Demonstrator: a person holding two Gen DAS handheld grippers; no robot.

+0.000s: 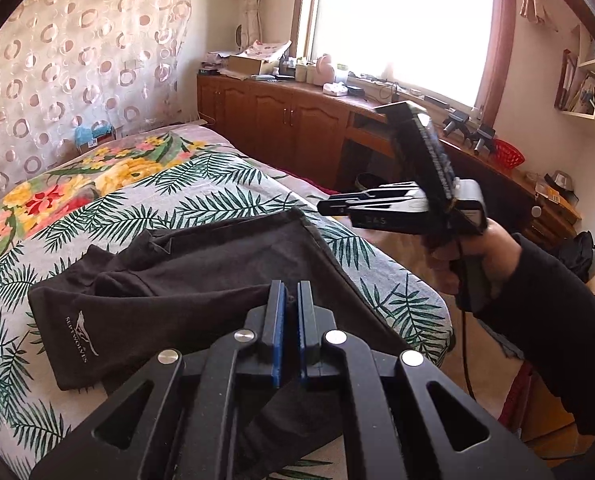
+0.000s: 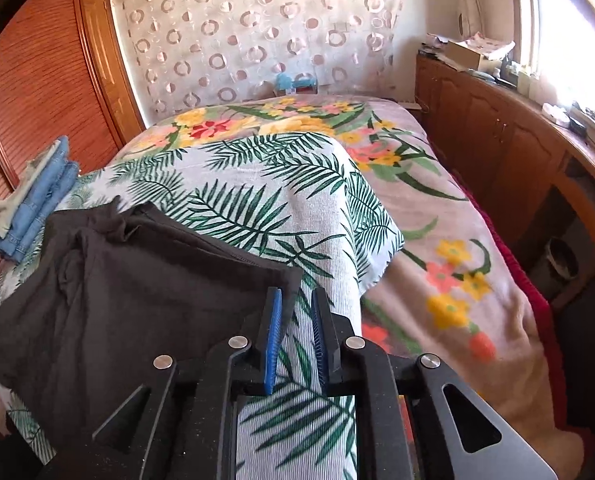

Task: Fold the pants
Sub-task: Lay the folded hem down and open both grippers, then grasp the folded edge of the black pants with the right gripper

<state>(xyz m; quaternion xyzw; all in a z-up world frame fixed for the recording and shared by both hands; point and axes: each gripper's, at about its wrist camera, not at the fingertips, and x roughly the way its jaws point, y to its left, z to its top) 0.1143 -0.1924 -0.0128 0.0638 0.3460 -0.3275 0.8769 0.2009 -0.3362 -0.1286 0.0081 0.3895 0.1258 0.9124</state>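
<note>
Dark grey pants (image 1: 185, 276) lie folded on the palm-leaf sheet of the bed, with a white logo near the left end. They also show in the right wrist view (image 2: 129, 292), at the lower left. My left gripper (image 1: 291, 300) hovers over the pants' near edge; its blue pads stand a narrow gap apart with nothing between them. My right gripper (image 2: 297, 320) is open and empty just right of the pants' corner. In the left wrist view the right gripper (image 1: 329, 206) is raised above the bed's right edge.
Folded blue jeans (image 2: 37, 196) are stacked at the bed's left side by a wooden wardrobe (image 2: 37, 80). A floral blanket (image 2: 449, 240) covers the far and right parts of the bed. A wooden cabinet counter (image 1: 297, 112) with clutter runs under the window.
</note>
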